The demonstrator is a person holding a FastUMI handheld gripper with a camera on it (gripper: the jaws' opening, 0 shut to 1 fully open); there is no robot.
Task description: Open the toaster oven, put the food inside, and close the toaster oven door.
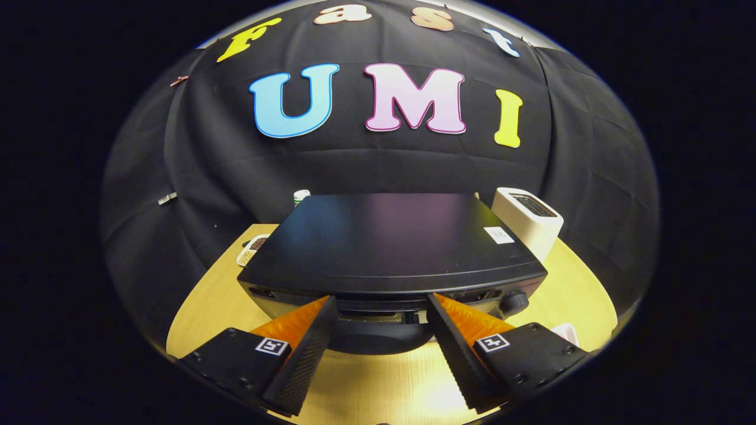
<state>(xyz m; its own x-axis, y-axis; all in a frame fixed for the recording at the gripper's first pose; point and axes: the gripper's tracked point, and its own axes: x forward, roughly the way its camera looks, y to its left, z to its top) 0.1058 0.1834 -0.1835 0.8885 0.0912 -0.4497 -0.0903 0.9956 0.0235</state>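
Your gripper (382,302) sits right up against the front of the oven (390,245), looking down over its flat black top. The fingers are spread apart, with nothing clamped between them; their tips reach the upper front edge of the oven, one on each side of the middle, and you cannot tell whether they touch it. Between the tips you see a dark strip of the oven's front and, below it, a rounded dark shape that may be the door or its handle; it is too close and too shadowed to make out. A knob (514,301) shows at the oven's front, just beyond your right finger. The rest of the front is hidden under the top's overhang, so you cannot tell how the door stands. A small white label (499,235) lies on the oven's top towards its right rear. The oven stands on the pale wooden counter (207,307). Behind its right rear corner stands a white toaster (527,222), close beside it. Behind the left rear corner a bottle cap (301,195) peeks over the top. To the oven's left a small tray (253,248) holding dark bits lies on the counter, partly hidden by the oven. Next to your right finger a white object (566,332) is cut off and unclear.
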